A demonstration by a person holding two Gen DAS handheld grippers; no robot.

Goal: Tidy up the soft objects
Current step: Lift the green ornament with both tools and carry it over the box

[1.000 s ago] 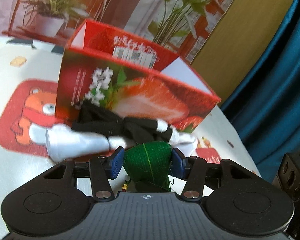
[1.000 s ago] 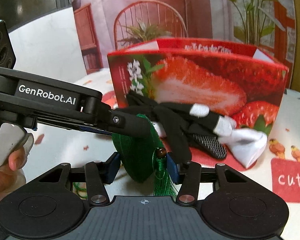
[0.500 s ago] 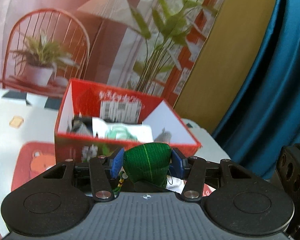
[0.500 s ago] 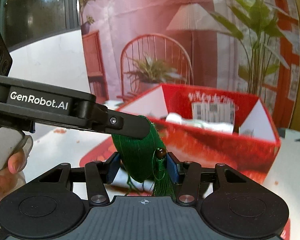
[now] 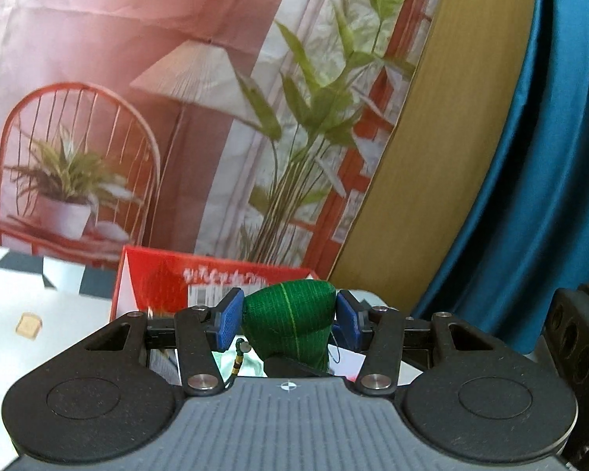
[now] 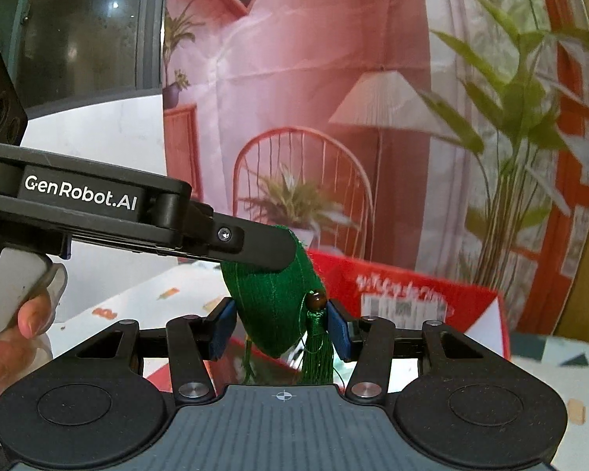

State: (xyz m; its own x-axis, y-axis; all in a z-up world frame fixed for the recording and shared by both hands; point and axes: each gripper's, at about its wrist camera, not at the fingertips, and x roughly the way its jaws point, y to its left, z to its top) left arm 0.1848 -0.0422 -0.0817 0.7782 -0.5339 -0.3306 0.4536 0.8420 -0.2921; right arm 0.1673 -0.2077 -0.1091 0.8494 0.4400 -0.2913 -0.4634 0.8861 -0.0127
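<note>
Both grippers are clamped on the same item. Left gripper [image 5: 290, 320]: blue pads pressed into either side of the green fabric pouch [image 5: 290, 318], jaws roughly half open around it, pouch bulging up between the fingertips. Right gripper [image 6: 280, 327]: same pouch [image 6: 271, 314], pads on its lower flanks, jaws at a similar half width.

From the right wrist view I see the left gripper's black finger [image 6: 255, 245] coming in from the left and lying across the top of the pouch, so the two grips are stacked: left on the upper end, right on the lower body. A brown bead [image 6: 317, 300] sits on the pouch's right side, just against the right pad, with a green tassel [image 6: 316, 353] hanging straight down from it, in front of the gripper body.

The pouch is off the worktop [image 5: 39, 314], held in the air. The red box [image 5: 216, 278] is behind and below it in both views; its open top and barcode label face me. I can't tell what's inside from here, the gripper body blocks it.

A hand [image 6: 8, 337] on the left gripper's handle shows at the left edge of the right view.
</note>
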